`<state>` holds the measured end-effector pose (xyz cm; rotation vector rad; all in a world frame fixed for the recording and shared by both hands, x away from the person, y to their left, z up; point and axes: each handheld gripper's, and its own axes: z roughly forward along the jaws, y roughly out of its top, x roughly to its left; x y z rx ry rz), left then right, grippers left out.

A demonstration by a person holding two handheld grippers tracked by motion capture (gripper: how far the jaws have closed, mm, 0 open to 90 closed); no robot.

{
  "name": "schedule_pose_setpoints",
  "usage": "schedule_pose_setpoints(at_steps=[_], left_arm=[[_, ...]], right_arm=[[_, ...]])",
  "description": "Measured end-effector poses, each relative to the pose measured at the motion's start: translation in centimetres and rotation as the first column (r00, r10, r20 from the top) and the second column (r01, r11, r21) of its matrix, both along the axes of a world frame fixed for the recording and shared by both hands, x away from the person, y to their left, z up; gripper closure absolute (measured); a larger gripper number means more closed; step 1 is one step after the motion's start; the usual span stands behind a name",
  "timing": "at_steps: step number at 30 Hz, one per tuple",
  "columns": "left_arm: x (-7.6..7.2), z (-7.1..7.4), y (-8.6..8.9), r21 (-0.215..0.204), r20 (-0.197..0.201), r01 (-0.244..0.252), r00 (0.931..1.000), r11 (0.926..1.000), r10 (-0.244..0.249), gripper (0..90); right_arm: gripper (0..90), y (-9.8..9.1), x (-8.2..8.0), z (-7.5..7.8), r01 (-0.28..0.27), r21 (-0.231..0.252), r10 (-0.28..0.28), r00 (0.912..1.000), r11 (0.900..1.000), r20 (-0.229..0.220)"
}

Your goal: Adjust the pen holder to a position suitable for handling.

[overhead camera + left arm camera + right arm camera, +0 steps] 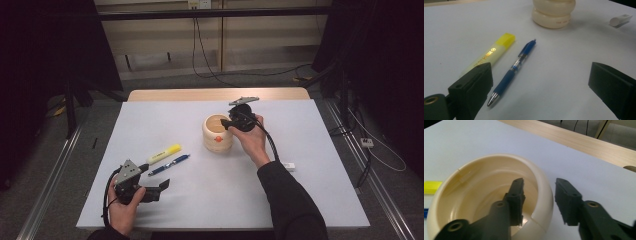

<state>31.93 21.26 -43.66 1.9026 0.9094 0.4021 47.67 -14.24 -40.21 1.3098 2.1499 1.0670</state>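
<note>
A cream ribbed cup (pixel 217 132) stands upright in the middle of the white table (pixel 300 200). My right gripper (pixel 231 125) is open astride the cup's right rim (pixel 541 182), one jaw inside the cup and one outside, with a small gap showing at the outer jaw. To the cup's front left a yellow highlighter (pixel 164 153) and a blue pen (pixel 169 164) lie side by side. My left gripper (pixel 156 179) is open and empty, low over the table just in front of them. In the left gripper view the pen (pixel 514 68) lies between the jaws beside the highlighter (pixel 491 53).
A small white cap-like piece (pixel 288 166) lies on the table right of the person's right forearm, also in the left gripper view (pixel 620 20). A wooden strip (pixel 215 94) runs along the table's far edge. Cables lie on the floor beyond.
</note>
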Motion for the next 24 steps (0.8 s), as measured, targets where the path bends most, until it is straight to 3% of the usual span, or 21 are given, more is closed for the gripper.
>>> schedule_pose_setpoints(at_steps=[2,7,11,17,20,24], left_arm=[[0.0,0.0,-0.1,-0.002,0.000,0.001,1.0000,1.0000,-0.001,5.6],[-0.1,0.0,-0.2,0.007,0.004,0.005,1.0000,1.0000,-0.005,5.6],[0.0,0.0,-0.2,0.003,0.003,0.003,1.0000,1.0000,-0.003,5.6],[0.0,-0.1,0.0,-0.005,-0.004,-0.004,1.0000,1.0000,0.004,5.6],[0.0,-0.1,0.1,-0.003,-0.004,-0.004,1.0000,1.0000,0.004,5.6],[0.0,-0.1,0.0,-0.003,-0.002,-0.003,1.0000,1.0000,0.003,5.6]], right_arm=[[47.9,-0.3,-0.1,0.2,-0.005,0.001,0.005,1.0000,1.0000,-0.002],[30.9,-1.1,-0.8,0.8,-0.017,0.079,0.016,0.9998,0.9967,0.014],[17.6,-1.6,-1.3,1.1,-0.027,0.077,0.026,0.9995,0.9967,0.019],[8.9,-2.7,-2.0,1.0,-0.041,0.101,0.038,0.9988,0.9941,0.032],[8.7,-3.3,-2.4,0.9,-0.046,0.133,0.041,0.9983,0.9900,0.043],[7.6,-3.8,-2.9,0.9,-0.039,0.126,0.031,0.9978,0.9913,0.058]])
